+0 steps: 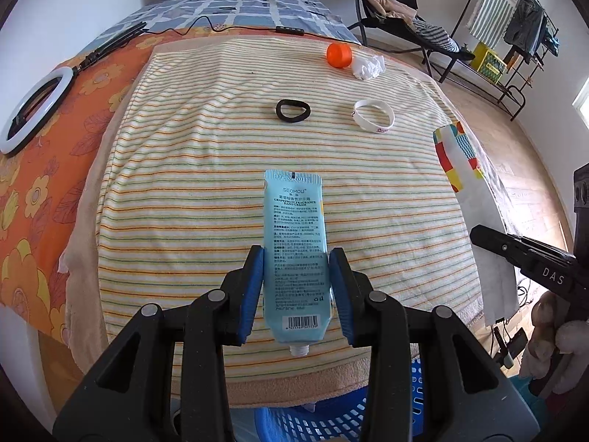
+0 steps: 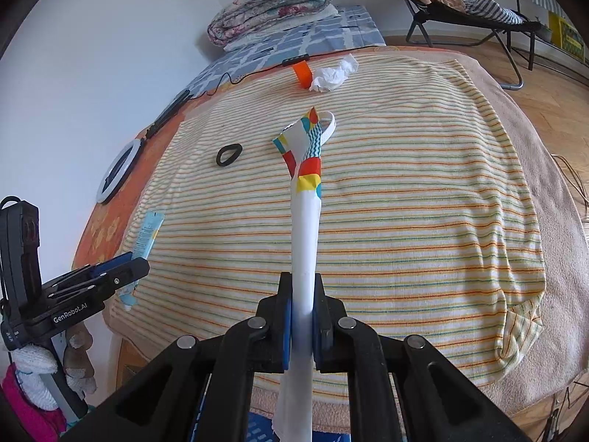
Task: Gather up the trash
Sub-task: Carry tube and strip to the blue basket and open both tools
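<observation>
Gripping a pale blue hand cream tube [image 1: 294, 254] between the ribbed blue pads [image 1: 253, 294] of my left gripper [image 1: 296, 293]; uncapped threaded nozzle points toward me, crimped flat end away. Blue perforated plastic basket [image 1: 331, 420] sits below, at the bed's near edge. My right gripper [image 2: 302, 326] is clamped on a thin white sheet with a multicoloured geometric print [image 2: 304, 221], folded into a narrow strip. Striped terry towel [image 1: 184, 191] covers the bed. Farther out: black oval band [image 1: 293, 110] and white silicone wristband [image 1: 374, 116], well apart. Farthest: orange round cap [image 1: 339, 55] just beside a crumpled white tissue [image 1: 367, 66].
</observation>
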The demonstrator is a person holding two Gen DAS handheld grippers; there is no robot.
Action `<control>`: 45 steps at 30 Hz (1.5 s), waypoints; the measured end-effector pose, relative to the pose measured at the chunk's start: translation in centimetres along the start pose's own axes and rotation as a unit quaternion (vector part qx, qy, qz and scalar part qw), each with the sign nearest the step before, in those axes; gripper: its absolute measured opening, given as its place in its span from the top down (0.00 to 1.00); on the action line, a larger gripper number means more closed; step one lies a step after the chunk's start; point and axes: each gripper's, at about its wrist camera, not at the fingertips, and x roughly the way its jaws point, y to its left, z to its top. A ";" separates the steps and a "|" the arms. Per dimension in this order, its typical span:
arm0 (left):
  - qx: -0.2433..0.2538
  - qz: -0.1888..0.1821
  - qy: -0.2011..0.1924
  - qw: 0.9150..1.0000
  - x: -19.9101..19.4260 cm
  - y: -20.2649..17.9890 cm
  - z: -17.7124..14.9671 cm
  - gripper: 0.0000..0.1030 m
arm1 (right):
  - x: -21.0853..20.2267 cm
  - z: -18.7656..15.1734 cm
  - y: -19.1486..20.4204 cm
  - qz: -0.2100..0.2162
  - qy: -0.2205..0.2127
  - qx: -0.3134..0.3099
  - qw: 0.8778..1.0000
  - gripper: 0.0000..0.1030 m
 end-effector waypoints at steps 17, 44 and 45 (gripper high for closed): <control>0.021 -0.023 -0.009 0.999 -4.0 -2.8 -7.0 0.65 | -4.5 -7.3 3.4 0.032 0.010 -0.064 0.997 0.94; 0.025 -0.028 0.084 0.996 -1.4 -2.9 -17.2 0.65 | -2.5 -18.6 5.4 0.065 0.130 -0.149 0.978 0.94; 0.026 -0.027 0.087 0.995 -1.2 -2.9 -17.4 0.65 | -2.2 -18.9 5.4 0.066 0.136 -0.149 0.977 0.94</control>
